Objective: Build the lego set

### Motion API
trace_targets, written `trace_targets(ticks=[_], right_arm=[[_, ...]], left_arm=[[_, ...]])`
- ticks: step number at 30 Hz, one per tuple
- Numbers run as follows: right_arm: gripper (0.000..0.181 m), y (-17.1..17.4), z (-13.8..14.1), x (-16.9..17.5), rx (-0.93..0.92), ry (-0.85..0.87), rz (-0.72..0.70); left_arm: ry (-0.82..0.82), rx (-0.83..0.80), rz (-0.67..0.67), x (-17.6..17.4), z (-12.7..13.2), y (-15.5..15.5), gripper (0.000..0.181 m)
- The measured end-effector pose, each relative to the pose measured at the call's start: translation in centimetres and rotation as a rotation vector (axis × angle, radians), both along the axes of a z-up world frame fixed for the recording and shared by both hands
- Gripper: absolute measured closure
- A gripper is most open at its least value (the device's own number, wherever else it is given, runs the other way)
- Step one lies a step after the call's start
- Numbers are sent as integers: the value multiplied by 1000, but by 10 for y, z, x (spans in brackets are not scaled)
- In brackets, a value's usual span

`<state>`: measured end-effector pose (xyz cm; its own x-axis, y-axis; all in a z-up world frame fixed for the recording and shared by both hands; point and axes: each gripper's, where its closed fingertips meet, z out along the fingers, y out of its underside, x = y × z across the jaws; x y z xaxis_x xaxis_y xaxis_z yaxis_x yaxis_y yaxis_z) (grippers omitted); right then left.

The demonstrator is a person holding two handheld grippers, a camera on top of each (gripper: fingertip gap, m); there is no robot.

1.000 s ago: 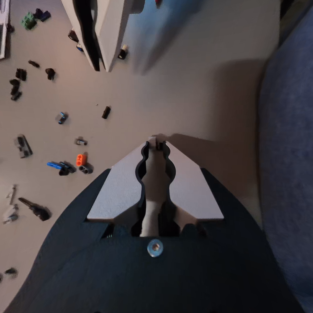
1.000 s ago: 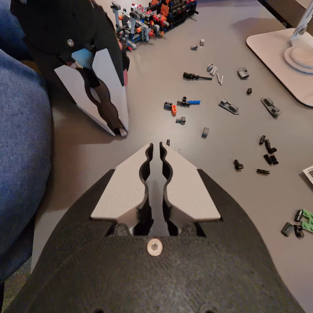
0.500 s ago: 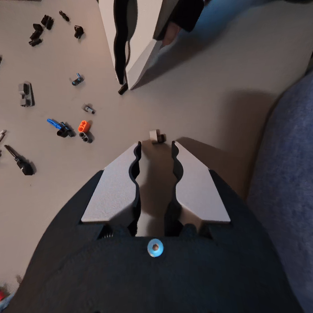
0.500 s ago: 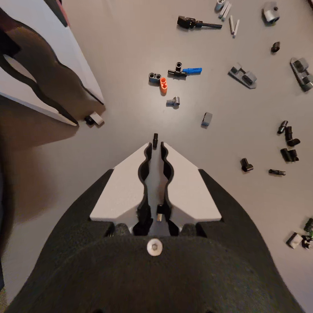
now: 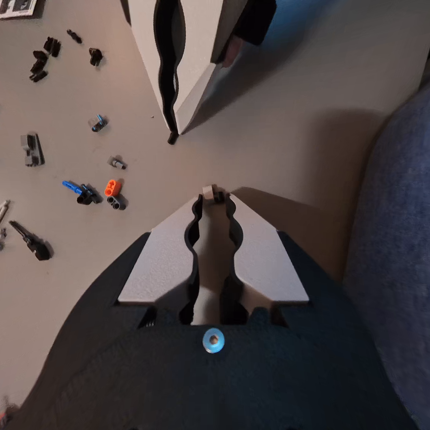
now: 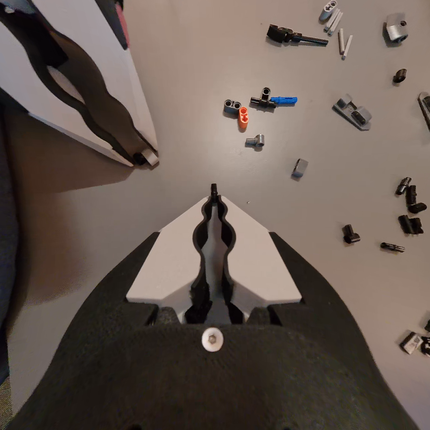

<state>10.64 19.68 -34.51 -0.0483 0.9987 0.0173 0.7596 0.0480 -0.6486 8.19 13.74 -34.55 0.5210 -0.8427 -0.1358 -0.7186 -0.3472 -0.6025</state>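
Note:
My left gripper (image 5: 214, 196) is shut on a small light-grey lego piece (image 5: 207, 192) with a black pin in it, low over the grey table (image 5: 256, 144). The right wrist view shows the left gripper (image 6: 144, 160) at upper left, with this piece (image 6: 151, 158) at its tips. My right gripper (image 6: 213, 197) is shut on a short black pin (image 6: 213, 188), which sticks out past the tips. In the left wrist view, the right gripper (image 5: 172, 133) comes down from the top with the pin (image 5: 172, 140) at its tip. The two grippers are apart.
Loose pieces lie on the table: an orange connector (image 6: 243, 117), a blue pin on a black connector (image 6: 283, 100), a grey elbow (image 6: 256, 140), a black axle piece (image 6: 295, 37) and several black pins (image 6: 410, 204). Blue fabric (image 5: 395, 232) borders the table. There is about 7 centimetres between the tips of the two grippers. It is some 6 centimetres from my right tips to the grey elbow (image 6: 256, 140). My left wrist view (image 5: 114, 160) looks at it from another angle.
My left gripper let go of the grey piece on the table, then closed on it again. My right gripper came down and shut on the black pin.

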Motion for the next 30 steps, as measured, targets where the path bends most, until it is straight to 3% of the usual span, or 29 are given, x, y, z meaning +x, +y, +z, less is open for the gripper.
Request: trace_targets(ticks=[5,8,15,21,30], right_arm=[[180,-3,0,3,-7,15,11],[180,-4,2,5,-14,27,12],[180,-20,3,-1,-43,34,96],[180,-30,7,-11,-55,36,155],[180,-43,1,-24,-41,-22,273]], left_arm=[[54,50,-149,4,3,5,160],[-9,-5,-48,-2,9,7,147],[-33,-60,161,-9,5,-5,157],[-29,-56,188,-3,1,-7,170],[-42,-60,200,-6,-1,-3,172]])
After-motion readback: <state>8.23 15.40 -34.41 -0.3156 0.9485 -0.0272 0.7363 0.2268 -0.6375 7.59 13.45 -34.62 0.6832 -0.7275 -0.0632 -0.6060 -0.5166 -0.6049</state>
